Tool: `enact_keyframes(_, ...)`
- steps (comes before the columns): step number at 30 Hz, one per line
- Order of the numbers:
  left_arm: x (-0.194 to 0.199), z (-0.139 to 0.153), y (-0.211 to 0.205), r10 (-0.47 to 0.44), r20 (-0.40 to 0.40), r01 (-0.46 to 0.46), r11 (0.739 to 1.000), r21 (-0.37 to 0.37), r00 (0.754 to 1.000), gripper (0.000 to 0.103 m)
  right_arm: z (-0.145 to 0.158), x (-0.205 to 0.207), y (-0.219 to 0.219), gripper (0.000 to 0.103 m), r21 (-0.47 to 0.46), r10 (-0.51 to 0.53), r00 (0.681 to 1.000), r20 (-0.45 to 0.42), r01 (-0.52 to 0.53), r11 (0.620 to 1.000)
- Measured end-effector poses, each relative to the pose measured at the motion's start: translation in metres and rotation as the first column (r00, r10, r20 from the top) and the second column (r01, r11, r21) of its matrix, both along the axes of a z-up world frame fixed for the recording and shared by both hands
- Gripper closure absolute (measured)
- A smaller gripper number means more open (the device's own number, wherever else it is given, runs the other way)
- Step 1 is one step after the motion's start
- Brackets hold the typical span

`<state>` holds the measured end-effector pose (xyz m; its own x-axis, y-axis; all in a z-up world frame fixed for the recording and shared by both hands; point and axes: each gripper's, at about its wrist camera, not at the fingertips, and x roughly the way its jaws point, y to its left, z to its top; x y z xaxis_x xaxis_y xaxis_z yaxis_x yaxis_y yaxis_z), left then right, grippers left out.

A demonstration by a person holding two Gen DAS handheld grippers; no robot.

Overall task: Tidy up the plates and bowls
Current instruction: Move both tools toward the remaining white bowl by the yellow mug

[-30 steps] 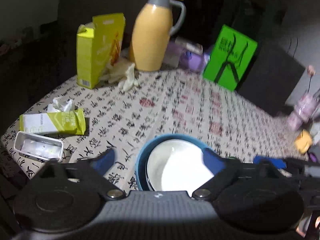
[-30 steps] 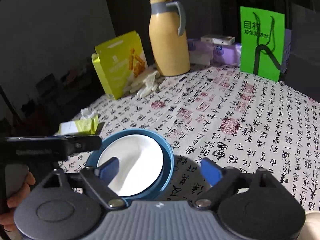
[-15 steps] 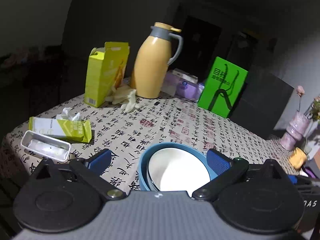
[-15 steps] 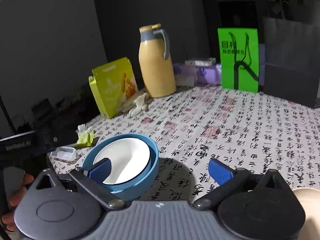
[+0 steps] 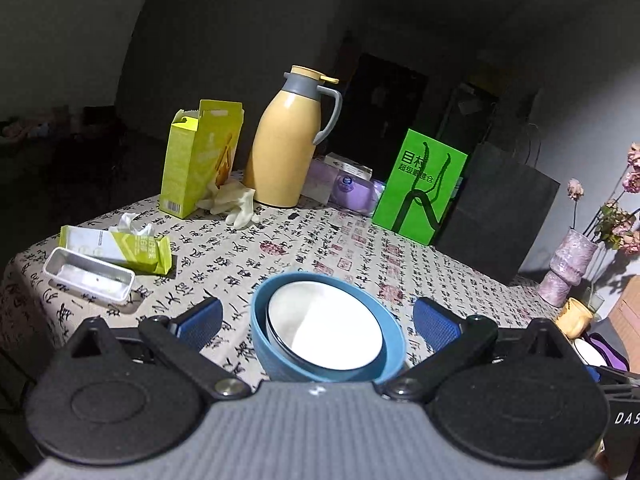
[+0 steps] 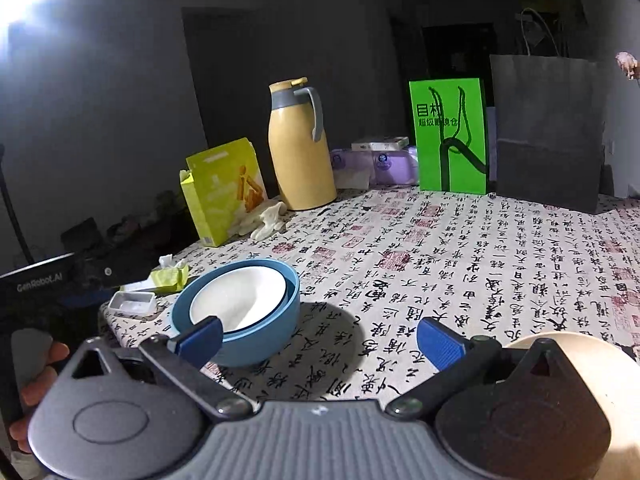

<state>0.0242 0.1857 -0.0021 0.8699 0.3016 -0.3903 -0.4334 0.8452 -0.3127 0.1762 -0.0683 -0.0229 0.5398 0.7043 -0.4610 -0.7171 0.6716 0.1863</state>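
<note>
Dim walls and a dark doorway sit behind a surface (image 5: pixel 248 256) draped in a cloth printed with black calligraphy, crowded at its far side by a yellow thermos jug (image 5: pixel 286 140), an open lime carton (image 5: pixel 200 156), a green paper bag (image 5: pixel 420 192) and a black paper bag (image 6: pixel 546 132). Near the front edge stands the blue bowl (image 5: pixel 264 344) with the white bowl (image 5: pixel 324 324) nested inside it, resting on the cloth and touched by nothing. Over the last second both cameras have pulled up and back: the left gripper (image 5: pixel 316 320) now hovers just behind the stack with its blue fingers (image 5: pixel 200 318) spread wide to either side of it, and the right gripper (image 6: pixel 320 338) has drawn off to the stack's right, its fingers equally wide and holding nothing. That retreat suggests the nesting step is finished and the pair released. A cream dish (image 6: pixel 612 364) shows at the right camera's lower right edge, partly hidden by the gripper body; it looks like a likely next piece to gather.
</note>
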Motion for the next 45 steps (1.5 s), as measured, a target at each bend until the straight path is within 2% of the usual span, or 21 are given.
enact_keyframes(11,-0.02,-0.003,-0.04,-0.034,0.016,0.034,0.999,0.018,0.999,0.0,0.007,-0.032,-0.045,0.0,0.006,-0.117,0.988,0.098,0.117,0.993)
enact_keyframes(19,-0.016,-0.003,-0.071,-0.098,0.022,0.097,0.995,0.037,0.995,0.0,0.006,-0.031,-0.091,0.0,0.09,-0.166,0.984,0.058,0.161,0.983)
enact_keyframes(28,0.004,0.003,-0.105,-0.155,0.008,0.154,0.985,0.076,0.988,0.0,0.005,-0.018,-0.148,0.0,0.162,-0.248,0.968,0.042,0.238,0.958)
enact_keyframes(34,0.024,0.005,-0.119,-0.207,0.023,0.205,0.977,0.053,0.978,0.0,-0.002,0.003,-0.182,0.0,0.165,-0.328,0.945,0.002,0.323,0.932)
enact_keyframes(45,0.085,0.011,-0.158,-0.303,-0.021,0.304,0.95,0.077,0.953,0.0,-0.018,0.039,-0.227,0.0,0.161,-0.412,0.91,-0.053,0.415,0.896)
